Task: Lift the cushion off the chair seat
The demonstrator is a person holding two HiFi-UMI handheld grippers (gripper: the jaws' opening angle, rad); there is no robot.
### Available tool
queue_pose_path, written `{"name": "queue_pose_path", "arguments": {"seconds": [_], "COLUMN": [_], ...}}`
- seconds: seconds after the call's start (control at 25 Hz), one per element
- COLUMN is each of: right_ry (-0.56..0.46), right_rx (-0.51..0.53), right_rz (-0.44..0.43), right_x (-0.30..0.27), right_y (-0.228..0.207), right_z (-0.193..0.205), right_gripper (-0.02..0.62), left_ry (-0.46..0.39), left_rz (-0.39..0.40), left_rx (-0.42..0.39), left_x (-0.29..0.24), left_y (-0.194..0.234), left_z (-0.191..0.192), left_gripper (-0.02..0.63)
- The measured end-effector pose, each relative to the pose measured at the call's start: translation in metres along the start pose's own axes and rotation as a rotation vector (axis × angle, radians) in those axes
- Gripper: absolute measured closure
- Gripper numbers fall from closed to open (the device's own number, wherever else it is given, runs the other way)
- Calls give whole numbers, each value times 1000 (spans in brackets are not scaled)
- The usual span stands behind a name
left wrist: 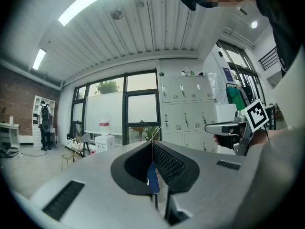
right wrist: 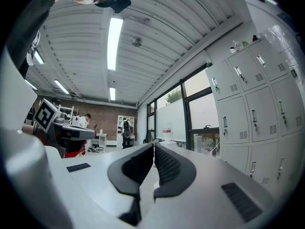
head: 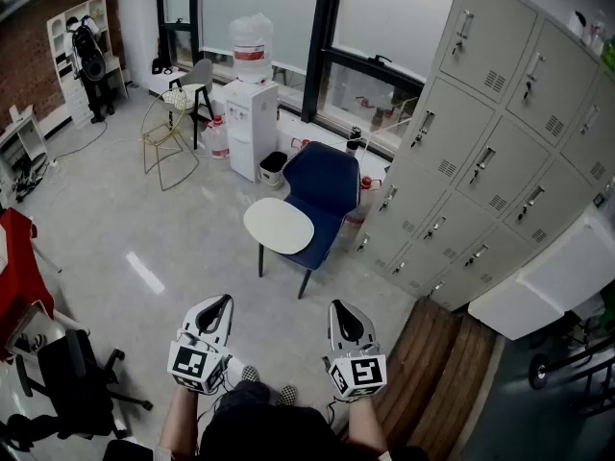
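A round white cushion (head: pixel 279 225) lies on the seat of a blue chair (head: pixel 324 184) in the middle of the room, in front of the lockers. Both grippers hang near the bottom of the head view, well short of the chair. My left gripper (head: pixel 216 303) is shut with nothing in it, and a sliver of the blue chair (left wrist: pixel 153 179) shows past its jaws. My right gripper (head: pixel 343 308) is shut and empty too, jaws touching in the right gripper view (right wrist: pixel 154 152). Each gripper appears in the other's view at the side.
Grey lockers (head: pixel 490 142) line the right wall. A water dispenser (head: pixel 251 113) and a small bin (head: pixel 273 167) stand left of the chair. A wire chair (head: pixel 169 137) is further left, a black office chair (head: pixel 72 387) at bottom left. People stand at far shelves (head: pixel 89 60).
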State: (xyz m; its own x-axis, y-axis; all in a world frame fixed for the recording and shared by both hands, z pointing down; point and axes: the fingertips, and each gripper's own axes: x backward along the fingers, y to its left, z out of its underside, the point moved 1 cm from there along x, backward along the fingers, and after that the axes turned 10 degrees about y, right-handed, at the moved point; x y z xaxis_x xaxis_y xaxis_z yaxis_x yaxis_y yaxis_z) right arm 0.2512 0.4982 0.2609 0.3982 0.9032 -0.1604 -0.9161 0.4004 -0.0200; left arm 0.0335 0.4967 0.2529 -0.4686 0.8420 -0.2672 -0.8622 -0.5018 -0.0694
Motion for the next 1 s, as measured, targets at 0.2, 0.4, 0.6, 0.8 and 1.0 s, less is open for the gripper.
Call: {"name": "queue_pose_path", "arguments": {"seconds": [0.2,0.4,0.6,0.8,1.0], "right_ry": [1,-8,12,25,32], "right_rx": [-8,-13,-20,-15,-23], "right_rz": [10,4,-11,-36,-59], "right_x": [6,6,-2,-15,-41], "right_y": [-6,-8,-9,-4,-6], "right_z": [1,3,8,13,9], "right_gripper": [565,563,563,563,563], "left_ry": [4,7,12,26,44], "left_rz": [9,2,-15,-33,-34], "left_rx": [-6,-9,1,15,20], "left_x": [-1,-1,-2,-6,-24], "left_y": [-7,-8,-7,3,18], "left_z": [-1,0,0,8,9], "left_gripper": [588,588,588,588,588]}}
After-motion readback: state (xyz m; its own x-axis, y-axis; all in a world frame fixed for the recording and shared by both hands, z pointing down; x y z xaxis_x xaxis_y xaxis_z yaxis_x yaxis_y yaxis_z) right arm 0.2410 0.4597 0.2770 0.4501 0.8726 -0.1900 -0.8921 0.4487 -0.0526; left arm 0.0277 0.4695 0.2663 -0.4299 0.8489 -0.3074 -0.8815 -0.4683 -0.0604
